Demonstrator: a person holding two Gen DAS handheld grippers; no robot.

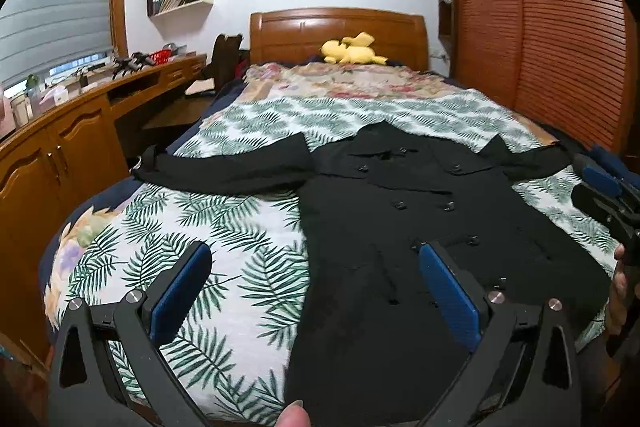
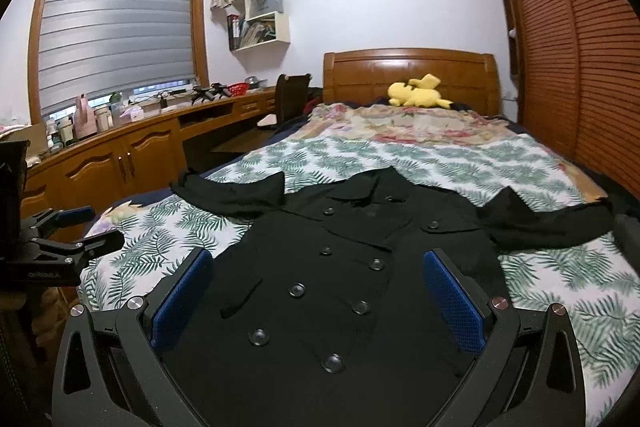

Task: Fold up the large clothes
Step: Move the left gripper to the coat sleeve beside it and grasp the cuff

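Coat flat on bed, buttons up, collar toward headboard, sleeves out sideways. Both grippers, left and right, spread wide, gripping nothing. Lettering on left one unreadable.

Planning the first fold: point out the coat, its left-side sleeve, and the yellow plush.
coat (image 2: 320,291), right wrist view, buttoned front panel.
sleeve (image 1: 224,167), left wrist view, mid-sleeve, stretched out leftward.
plush (image 2: 416,93), right wrist view, body, by the headboard.

Left black two-finger gripper with blue pads: jaws spread wide, level.
Right black blue-padded gripper: jaws wide apart, held beside it.
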